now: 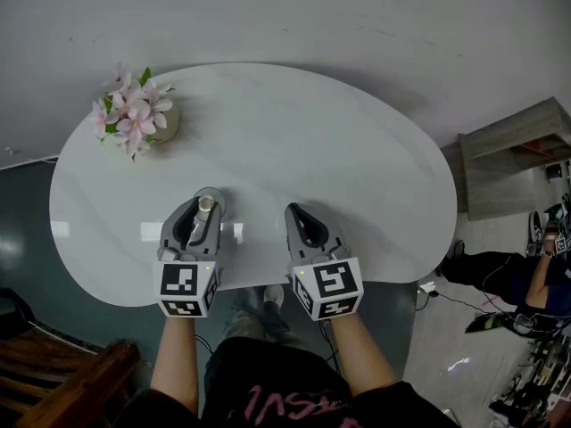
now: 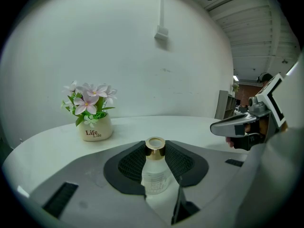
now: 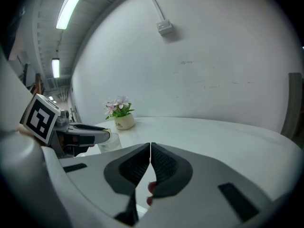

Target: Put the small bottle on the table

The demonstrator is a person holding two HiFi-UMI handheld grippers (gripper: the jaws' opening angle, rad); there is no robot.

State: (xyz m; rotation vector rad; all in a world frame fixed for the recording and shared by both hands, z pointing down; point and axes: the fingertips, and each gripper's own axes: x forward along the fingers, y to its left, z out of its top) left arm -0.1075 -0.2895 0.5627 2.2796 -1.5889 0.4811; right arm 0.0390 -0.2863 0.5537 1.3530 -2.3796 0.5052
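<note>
Your left tool (image 1: 203, 210) has the small bottle (image 2: 155, 175) between its jaws. The jaws are only as far apart as the glass body, and the pads press on it from both sides just under the gold cap (image 2: 155, 147). The bottle is upright, with its long axis vertical and the neck pointing up, so the worktop (image 1: 294, 132) lies straight below it. I judge that the coming move is a short way down and then a release. It belongs to your left hand.

Your right tool (image 3: 150, 156) is closed, pad against pad, with nothing in it. It is beside the left one and apart from it.

The head view shows the bottle over the near middle of the worktop, well apart from the flower pot (image 1: 134, 119) and inside the front edge. The left gripper view shows the grip clearly but hides the base of the bottle. The right gripper view looks from the side and shows the lower glass (image 3: 107, 141) under the left jaw, very low over the surface. I cannot tell whether the base touches already.
</note>
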